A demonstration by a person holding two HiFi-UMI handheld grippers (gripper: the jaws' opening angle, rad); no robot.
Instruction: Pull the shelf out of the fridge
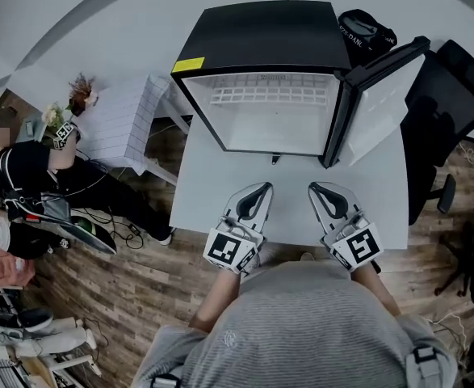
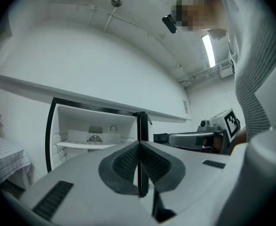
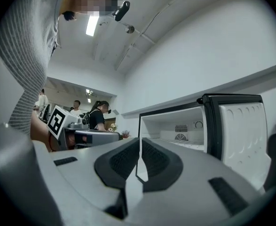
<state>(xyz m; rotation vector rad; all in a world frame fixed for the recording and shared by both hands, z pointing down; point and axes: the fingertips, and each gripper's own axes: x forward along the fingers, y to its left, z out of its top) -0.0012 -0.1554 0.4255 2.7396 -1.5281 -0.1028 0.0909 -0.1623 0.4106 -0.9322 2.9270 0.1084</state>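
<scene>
Left gripper (image 1: 262, 188) is recorded clenched on nothing, held over the table (image 1: 200, 184), apart from the fridge (image 1: 261, 39). Shelf (image 1: 273, 95) is seen fully seated inside, untouched. Right gripper (image 1: 314, 188) is likewise clamped empty, beside the left. Door (image 1: 382, 95) is found open. Judged: access is given; reach, grip and pull are all left.

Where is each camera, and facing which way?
Head view: on the head, steeply down at open fridge, table, left gripper, right gripper, forearms.
Left gripper view: on the left gripper, facing the fridge shelf; shut jaws show.
Right gripper view: on that gripper, facing the fridge; shut jaws show.
Shared: fridge interior, the other gripper.
</scene>
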